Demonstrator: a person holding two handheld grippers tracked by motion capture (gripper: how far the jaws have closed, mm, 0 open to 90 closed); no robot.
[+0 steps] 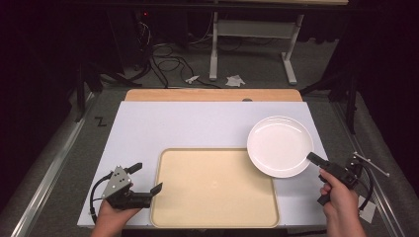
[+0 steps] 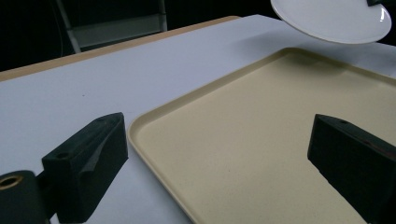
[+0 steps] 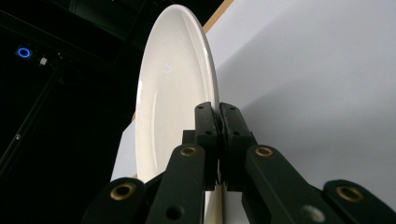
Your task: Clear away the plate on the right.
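A white plate (image 1: 279, 144) hangs above the table's right side, its edge overlapping the far right corner of the beige tray (image 1: 213, 190). My right gripper (image 1: 313, 158) is shut on the plate's near right rim, held by a hand at the lower right. In the right gripper view the plate (image 3: 166, 93) stands edge-on with the rim pinched between the two jaws of the right gripper (image 3: 218, 122). My left gripper (image 1: 146, 178) is open at the tray's left edge. In the left gripper view the tray (image 2: 261, 135) lies between its spread jaws and the plate (image 2: 334, 18) floats at the top right.
The tray rests on a white board (image 1: 188, 126) atop a wooden table (image 1: 212, 94). Beyond the table are cables (image 1: 168, 64), a white desk frame (image 1: 252, 44) and paper scraps (image 1: 235, 80) on the floor.
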